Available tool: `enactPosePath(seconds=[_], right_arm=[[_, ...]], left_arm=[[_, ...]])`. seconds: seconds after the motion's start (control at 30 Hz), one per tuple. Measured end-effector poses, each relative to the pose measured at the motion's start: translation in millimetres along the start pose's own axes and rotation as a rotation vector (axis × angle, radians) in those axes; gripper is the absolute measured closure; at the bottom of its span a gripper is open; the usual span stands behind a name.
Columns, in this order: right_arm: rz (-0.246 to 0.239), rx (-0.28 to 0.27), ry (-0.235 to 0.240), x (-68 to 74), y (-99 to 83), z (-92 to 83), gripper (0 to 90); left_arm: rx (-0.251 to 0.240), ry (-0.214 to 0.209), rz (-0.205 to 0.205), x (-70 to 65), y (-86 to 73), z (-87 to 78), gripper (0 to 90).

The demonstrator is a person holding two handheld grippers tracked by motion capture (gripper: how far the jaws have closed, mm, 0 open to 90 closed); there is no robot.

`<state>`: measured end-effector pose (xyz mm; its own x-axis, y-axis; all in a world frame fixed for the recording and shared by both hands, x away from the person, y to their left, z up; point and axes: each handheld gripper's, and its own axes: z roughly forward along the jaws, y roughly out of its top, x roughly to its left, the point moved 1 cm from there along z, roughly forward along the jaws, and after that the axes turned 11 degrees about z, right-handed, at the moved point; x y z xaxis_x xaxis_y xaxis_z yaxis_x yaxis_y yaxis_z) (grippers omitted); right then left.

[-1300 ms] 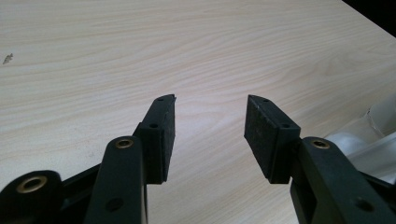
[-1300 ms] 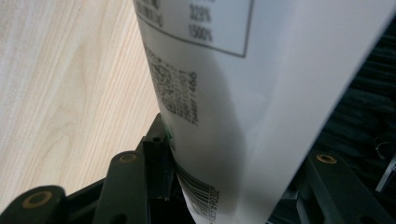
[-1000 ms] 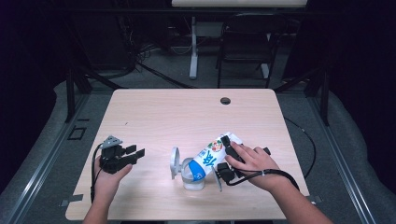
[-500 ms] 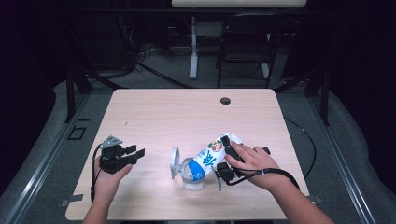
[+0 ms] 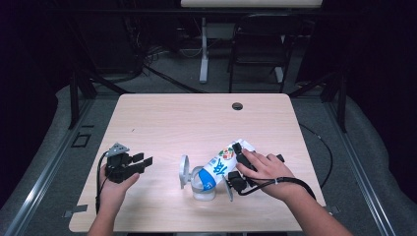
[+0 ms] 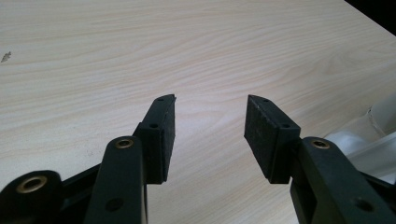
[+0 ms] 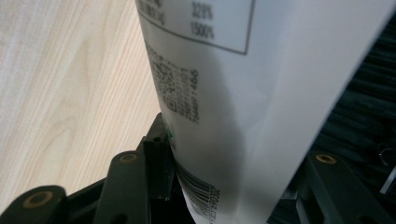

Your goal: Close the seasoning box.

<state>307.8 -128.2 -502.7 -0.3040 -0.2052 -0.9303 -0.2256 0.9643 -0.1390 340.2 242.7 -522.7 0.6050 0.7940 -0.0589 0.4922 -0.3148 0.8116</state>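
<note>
Holding the white carton (image 5: 221, 166) tilted, its blue mouth end down over a clear cup (image 5: 202, 188), the right gripper (image 5: 240, 167) has its fingers (image 7: 159, 163) pressed on the carton's flat sides, spread wide to span the body. The carton sits near the counter's (image 5: 196, 123) front edge, right of the middle, with a small grey stand-like piece (image 5: 184, 171) just beside the cup; what that piece is I cannot tell.

Judging by its look, the carton is light coated board that is stiff along its folds but dents in the middle of a panel, and the glossy skin may slip. A hold on the broad panels at mid-body, as now, seems soundest.

It is white with blue lettering, a coloured emblem near the top, and a printed table and barcode on one side.

The left gripper (image 5: 132, 164) rests toward the front-left corner, its fingers (image 6: 161, 135) apart with nothing between them.
</note>
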Motion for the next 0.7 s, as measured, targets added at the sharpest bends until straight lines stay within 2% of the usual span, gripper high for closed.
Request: enactPosePath(seconds=[0.5, 0.7], right_arm=[[-0.027, 0.004, -0.032, 0.4, 1.3, -1.4, 51.5], [-0.017, -0.005, -0.03, 1.0, 0.9, -0.7, 51.6]], left_arm=[[0.004, -0.003, -0.003, 0.9, -0.2, -0.7, 53.7], [-0.007, 0.002, -0.006, 0.7, -0.5, 0.2, 53.7]])
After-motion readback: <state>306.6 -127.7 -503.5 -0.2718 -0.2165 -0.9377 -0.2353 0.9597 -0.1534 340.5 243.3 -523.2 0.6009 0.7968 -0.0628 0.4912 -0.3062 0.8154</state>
